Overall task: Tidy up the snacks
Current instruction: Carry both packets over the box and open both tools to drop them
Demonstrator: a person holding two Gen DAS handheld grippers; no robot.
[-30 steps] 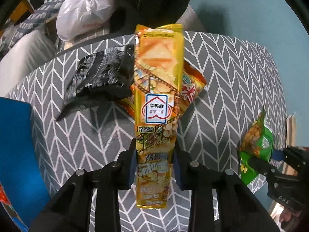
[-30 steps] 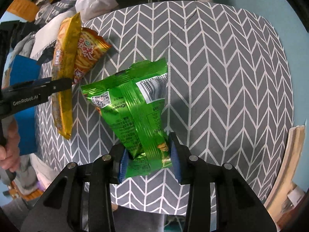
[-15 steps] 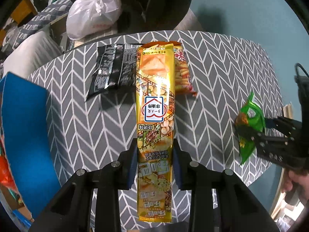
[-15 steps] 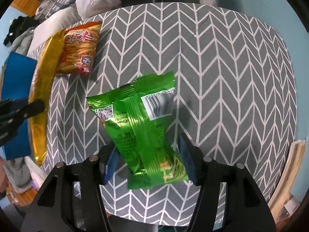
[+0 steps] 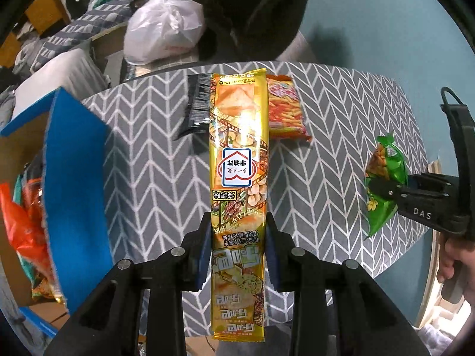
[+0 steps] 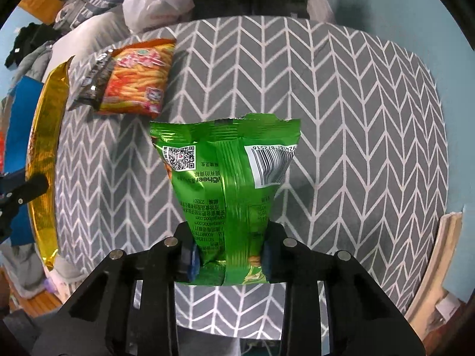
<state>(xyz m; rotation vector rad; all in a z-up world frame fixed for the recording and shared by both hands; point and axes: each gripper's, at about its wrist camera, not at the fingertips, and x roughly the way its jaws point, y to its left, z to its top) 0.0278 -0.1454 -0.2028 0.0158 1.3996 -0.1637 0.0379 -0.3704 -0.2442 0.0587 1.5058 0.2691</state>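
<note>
Your left claw (image 5: 237,249) is clamped on the long yellow snack pack (image 5: 239,178), its blue pads (image 5: 204,255) pressing both long edges in the lower half. The pack's long axis runs straight away from you along the fingers, printing upside down, its far end over the black packet (image 5: 197,106) and the red-orange fries bag (image 5: 285,112) lying flat on the worktop (image 5: 148,154). Your right claw (image 6: 228,255) is squeezed onto the bottom end of the green snack bag (image 6: 228,178), which stands up from the fingers with its crimped top edge pointing away, back side facing the camera with barcode and QR code.

Only the left view shows the blue-walled box (image 5: 74,178) at the left edge of the worktop, with orange and other wrappers (image 5: 23,222) inside it. It also shows the green bag side-on, held off the right edge of the worktop, and your hand (image 5: 457,264) on the handle. The right view alone shows the yellow pack edge-on, raised at the left rim above the cloth, and that the fries bag overlaps the black packet
</note>
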